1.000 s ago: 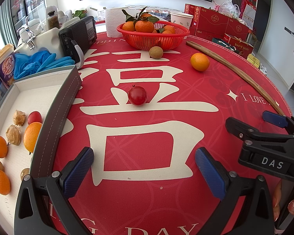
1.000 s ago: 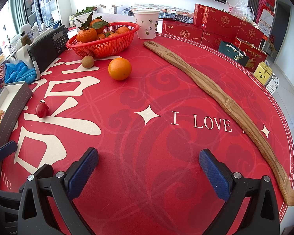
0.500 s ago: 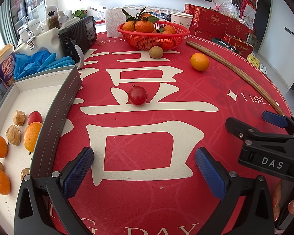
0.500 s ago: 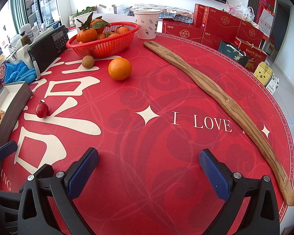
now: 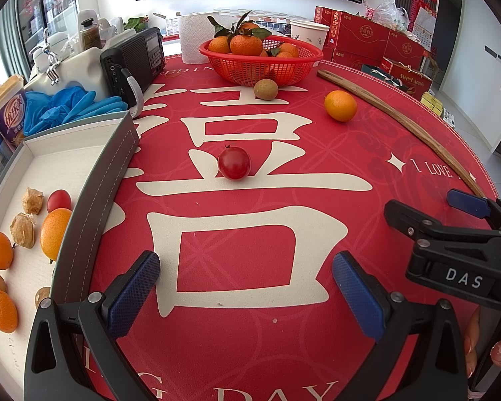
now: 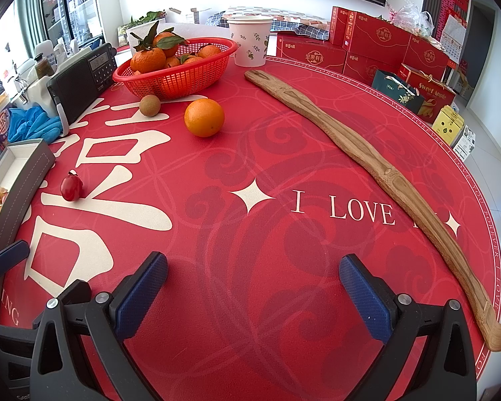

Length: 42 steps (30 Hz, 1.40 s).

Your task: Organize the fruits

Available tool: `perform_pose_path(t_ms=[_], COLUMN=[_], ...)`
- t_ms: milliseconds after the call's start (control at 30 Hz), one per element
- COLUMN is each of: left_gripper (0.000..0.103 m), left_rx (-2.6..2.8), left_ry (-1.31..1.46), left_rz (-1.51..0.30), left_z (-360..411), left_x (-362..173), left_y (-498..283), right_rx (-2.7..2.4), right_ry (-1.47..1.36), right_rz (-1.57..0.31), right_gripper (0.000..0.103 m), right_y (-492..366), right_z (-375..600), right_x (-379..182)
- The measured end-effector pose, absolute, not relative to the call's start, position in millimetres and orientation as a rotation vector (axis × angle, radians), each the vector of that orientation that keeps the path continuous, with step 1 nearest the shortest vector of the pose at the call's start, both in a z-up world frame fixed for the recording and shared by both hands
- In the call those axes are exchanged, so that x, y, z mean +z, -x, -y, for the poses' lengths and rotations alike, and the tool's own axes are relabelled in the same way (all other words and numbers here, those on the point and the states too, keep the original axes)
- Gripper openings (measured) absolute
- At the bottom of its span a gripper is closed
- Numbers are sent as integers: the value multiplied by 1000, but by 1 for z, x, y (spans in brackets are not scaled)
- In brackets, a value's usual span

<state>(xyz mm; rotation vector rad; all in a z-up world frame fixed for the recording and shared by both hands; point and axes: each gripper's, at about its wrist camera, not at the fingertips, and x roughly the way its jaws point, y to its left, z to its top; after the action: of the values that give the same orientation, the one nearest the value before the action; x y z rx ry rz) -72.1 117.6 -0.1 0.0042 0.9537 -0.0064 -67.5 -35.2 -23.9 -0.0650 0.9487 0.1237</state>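
Near edge: the left gripper (image 5: 245, 287) and right gripper (image 6: 252, 290) both sit over the red round tabletop (image 6: 284, 234) by its near rim, with bare cloth between and ahead of their fingers.
Left edge: a white tray (image 5: 33, 153) with a grey stitched wall lies along the left rim; a black radio (image 5: 133, 60) and blue gloves (image 5: 70, 107) stand behind it.
Far edge: a red basket (image 5: 260, 63) of leafy oranges, a paper cup (image 6: 249, 41) and a paper roll (image 5: 197, 38).
Right edge: 1 long wooden back scratcher (image 6: 367, 153) runs from the far side to the near right rim.
Open room: the tabletop's middle carries only 3 loose fruits, well apart from each other.
Left gripper: jaws wide, holding nothing, pointed at the cherry tomato (image 5: 234, 162), which lies in the middle, right of the tray wall.
Right gripper: jaws wide, holding nothing, level over the cloth just right of the left gripper.
Loose fruit: 1 cherry tomato, 1 orange (image 6: 204, 117), 1 kiwi (image 6: 149, 105) touching or just beside the basket.
Tray contents: 4 orange fruits (image 5: 55, 232), 1 red tomato (image 5: 59, 200), about 4 papery husked fruits (image 5: 22, 230).
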Motion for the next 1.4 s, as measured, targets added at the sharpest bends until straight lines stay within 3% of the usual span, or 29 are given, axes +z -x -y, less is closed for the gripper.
perform_pose_path(t_ms=[1300, 1400], left_gripper=[103, 99], left_rx=[-19, -23], left_ry=[-5, -6], left_rz=[-951, -954], left_z=[-119, -121], left_x=[0, 3], left_y=[70, 63], right_rx=[125, 142], right_ry=[63, 72], right_rz=[-951, -960], right_gripper=[103, 103], right_y=[68, 64], right_z=[34, 32], right_x=[-22, -22])
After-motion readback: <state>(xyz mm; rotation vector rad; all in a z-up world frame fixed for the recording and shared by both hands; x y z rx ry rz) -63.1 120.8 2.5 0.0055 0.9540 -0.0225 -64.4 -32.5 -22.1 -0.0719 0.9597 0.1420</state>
